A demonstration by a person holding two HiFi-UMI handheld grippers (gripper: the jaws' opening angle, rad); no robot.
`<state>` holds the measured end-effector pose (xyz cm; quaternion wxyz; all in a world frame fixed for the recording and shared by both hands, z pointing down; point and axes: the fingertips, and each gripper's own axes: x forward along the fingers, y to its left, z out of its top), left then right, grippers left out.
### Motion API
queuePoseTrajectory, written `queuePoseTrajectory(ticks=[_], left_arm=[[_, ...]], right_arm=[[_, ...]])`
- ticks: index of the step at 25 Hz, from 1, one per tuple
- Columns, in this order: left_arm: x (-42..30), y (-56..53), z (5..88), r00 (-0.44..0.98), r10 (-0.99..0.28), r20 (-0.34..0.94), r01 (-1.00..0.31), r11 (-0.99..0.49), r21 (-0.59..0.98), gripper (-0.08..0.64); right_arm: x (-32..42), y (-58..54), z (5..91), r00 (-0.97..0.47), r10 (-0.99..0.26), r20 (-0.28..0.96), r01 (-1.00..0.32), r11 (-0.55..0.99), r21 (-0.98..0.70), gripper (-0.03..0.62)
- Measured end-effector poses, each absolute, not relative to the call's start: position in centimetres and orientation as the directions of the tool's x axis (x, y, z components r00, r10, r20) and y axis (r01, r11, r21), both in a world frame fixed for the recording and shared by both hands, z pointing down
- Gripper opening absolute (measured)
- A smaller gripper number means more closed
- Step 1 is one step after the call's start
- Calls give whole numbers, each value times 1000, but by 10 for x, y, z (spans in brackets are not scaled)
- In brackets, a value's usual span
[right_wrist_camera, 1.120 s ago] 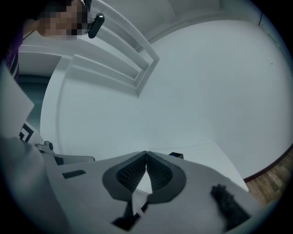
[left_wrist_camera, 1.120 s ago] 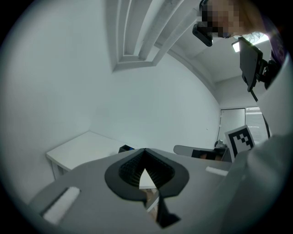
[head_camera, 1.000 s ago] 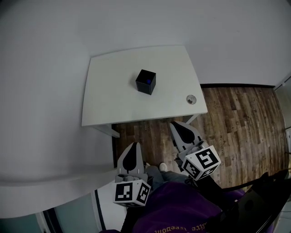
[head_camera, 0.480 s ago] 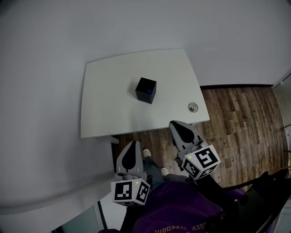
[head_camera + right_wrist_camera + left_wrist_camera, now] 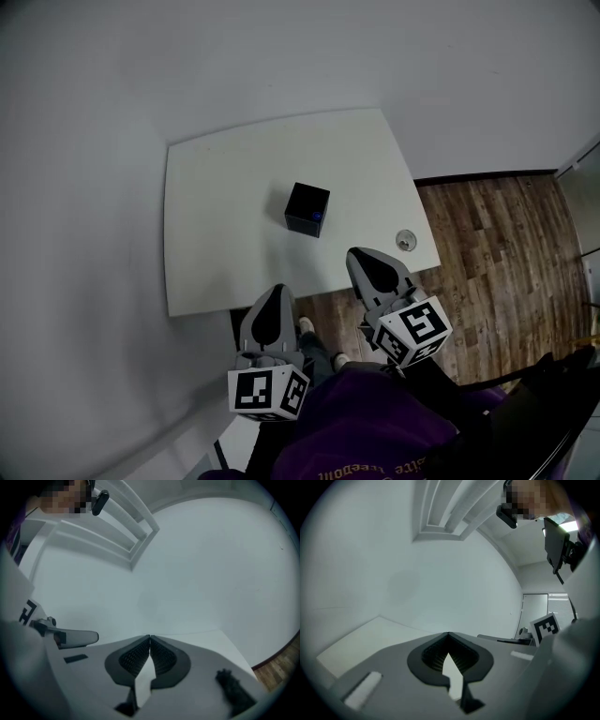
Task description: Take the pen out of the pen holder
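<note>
In the head view, one black pen holder (image 5: 307,208) stands upright near the middle of the white bench (image 5: 216,234), so its mouth faces you. One blue speck at its near edge is probably the pen (image 5: 317,217), seated in the holder. One small round fitting (image 5: 406,239) sits by the bench's right edge. You carry two tools, the left hand-held gripper (image 5: 275,302) and the right hand-held gripper (image 5: 367,262). Both are low at the bench's near edge, well apart from the holder and pointing towards it, which reads as readiness to reach.

In the left gripper view, your jaw tips meet with nothing between them. Wall and bench lie ahead, and the holder is not visible.

In the right gripper view, the tips are likewise together and empty, and the holder is again out of sight.
</note>
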<state>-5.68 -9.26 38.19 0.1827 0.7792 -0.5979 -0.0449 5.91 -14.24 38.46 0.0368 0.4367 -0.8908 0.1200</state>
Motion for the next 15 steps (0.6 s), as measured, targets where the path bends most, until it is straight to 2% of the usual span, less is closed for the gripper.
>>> queuePoseTrajectory(ticks=[15], left_arm=[[-91,-164,391,355,-923,151,-893,-287,345,5]], right_arm=[[35,-210,425,-519,-819,243,-855,504,-124,11]])
